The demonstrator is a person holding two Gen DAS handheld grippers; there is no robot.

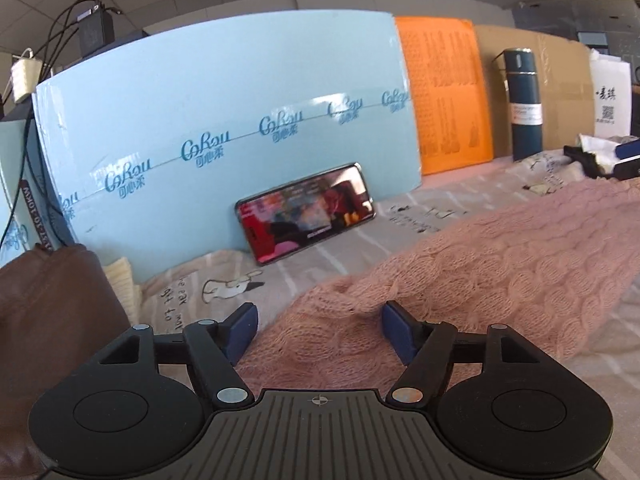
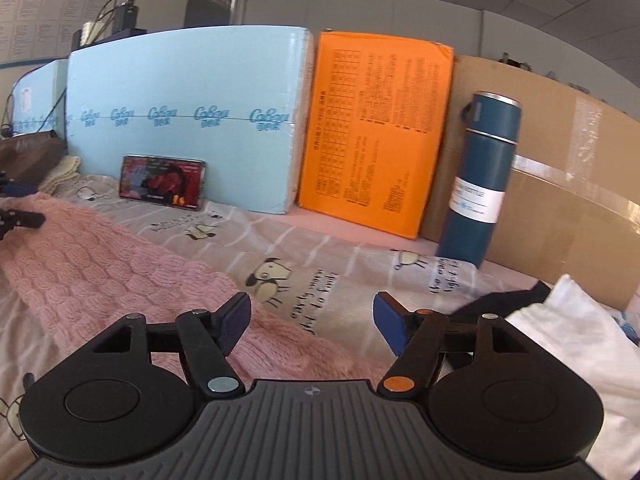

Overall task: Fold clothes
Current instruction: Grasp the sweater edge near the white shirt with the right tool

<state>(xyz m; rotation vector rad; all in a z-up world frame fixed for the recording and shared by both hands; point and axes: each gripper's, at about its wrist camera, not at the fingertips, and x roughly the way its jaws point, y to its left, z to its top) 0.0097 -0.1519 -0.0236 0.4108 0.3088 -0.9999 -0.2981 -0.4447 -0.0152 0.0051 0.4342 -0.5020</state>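
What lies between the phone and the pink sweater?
Only bare printed sheet separates phone from pink sweater, in both wrist views.

Fuzzy cable-knit pink sweater (image 1: 460,280); matt blue flask (image 2: 482,184).

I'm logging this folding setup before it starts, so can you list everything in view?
Knit sweater: one, pink, spread across the sheet.
Bed sheet: one, pale, cartoon prints, under everything.
Phone: one, screen lit, leaning on the blue board.
Foam board: light blue, upright at back.
Orange packet: one, printed, beside the board.
Flask: one, dark teal, upright by the cardboard.
Cardboard: brown, taped, back right.
White cloth: one, far right.
Brown leather item: one, far left.
Left gripper: jaws open over the sweater.
Right gripper: jaws open at the sweater's edge.
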